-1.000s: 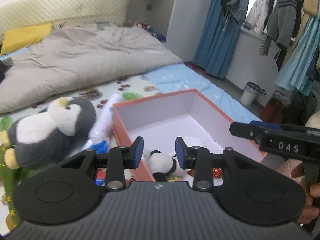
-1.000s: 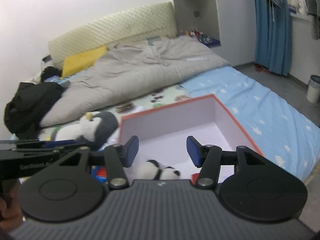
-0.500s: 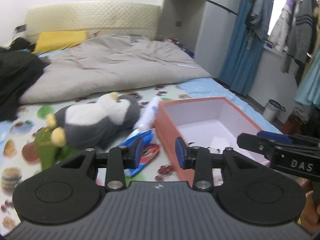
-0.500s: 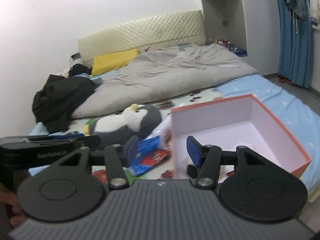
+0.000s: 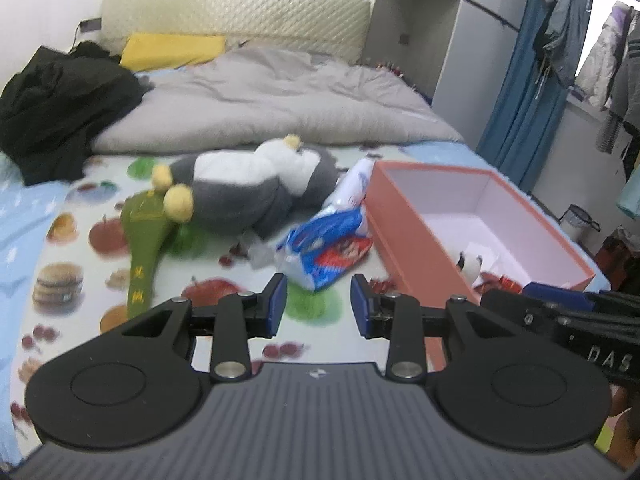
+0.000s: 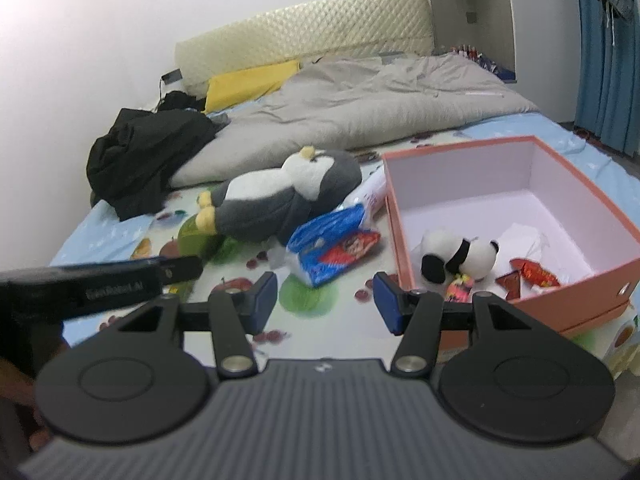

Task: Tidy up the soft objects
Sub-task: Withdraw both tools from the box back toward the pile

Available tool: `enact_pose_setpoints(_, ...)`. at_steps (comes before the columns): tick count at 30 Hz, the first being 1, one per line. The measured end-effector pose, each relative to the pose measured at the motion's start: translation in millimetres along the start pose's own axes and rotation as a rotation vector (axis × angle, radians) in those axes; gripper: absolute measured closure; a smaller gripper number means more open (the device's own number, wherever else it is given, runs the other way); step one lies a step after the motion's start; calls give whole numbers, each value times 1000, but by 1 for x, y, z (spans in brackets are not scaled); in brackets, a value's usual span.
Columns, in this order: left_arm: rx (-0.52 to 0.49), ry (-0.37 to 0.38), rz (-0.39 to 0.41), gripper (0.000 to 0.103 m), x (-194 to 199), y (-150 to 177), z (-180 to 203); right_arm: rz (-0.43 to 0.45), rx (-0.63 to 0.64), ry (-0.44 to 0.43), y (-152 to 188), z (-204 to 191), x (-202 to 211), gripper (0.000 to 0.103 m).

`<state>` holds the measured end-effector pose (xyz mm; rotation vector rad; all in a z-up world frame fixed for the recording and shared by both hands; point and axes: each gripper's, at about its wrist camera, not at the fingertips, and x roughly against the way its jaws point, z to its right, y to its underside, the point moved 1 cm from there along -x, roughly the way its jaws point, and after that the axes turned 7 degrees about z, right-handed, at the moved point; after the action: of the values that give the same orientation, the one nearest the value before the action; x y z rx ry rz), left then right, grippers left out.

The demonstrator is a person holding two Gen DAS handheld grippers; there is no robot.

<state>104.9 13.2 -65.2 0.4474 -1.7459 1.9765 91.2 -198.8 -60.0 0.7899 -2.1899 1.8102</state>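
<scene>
two grippers: both over the fruit-print sheet (image 5: 60, 264), low in frame, nothing between either pair of pads.
black clothing: heaped at upper left (image 5: 60, 104), against the grey duvet (image 5: 280, 104).
green pouch: left of centre (image 5: 144, 236), flat on the sheet, its top touching the penguin's yellow feet.
penguin plush: centre (image 5: 248, 188), lying on its side, feet to the left, head to the right, near the box's left wall; outside the box.
blue snack bag: just right of centre (image 5: 324, 248), crumpled on the sheet between penguin and box, directly beyond the left gripper's pads.
left gripper: bottom centre (image 5: 318, 306), jaws parted and released, holding nothing.
orange box: right side (image 6: 400, 240), open top, pale inside.
panda plush: inside the box (image 6: 460, 258), lower left corner, lying on its side beside red wrappers (image 6: 528, 274).
right gripper: bottom centre of its own view (image 6: 326, 300), jaws apart and released, left pad over the sheet, right pad in front of the box's near corner.
blue curtain: far right (image 5: 520, 92).
</scene>
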Motion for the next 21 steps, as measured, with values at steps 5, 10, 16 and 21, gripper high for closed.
enact_pose_setpoints(5,44,-52,-42,63,0,18,-10,-31,-19,-21,11,-4,-3,47)
enact_pose_setpoints(10,76,-78,-52,63,-3,25,-20,-40,-3,-41,20,-14,-4,47)
enact_pose_setpoints(16,97,-73,-68,63,-4,33,-30,-55,3,-29,26,-21,-8,47)
enact_pose_setpoints(21,123,-69,-62,63,-5,39,-38,-63,32,-20,34,-28,-10,47)
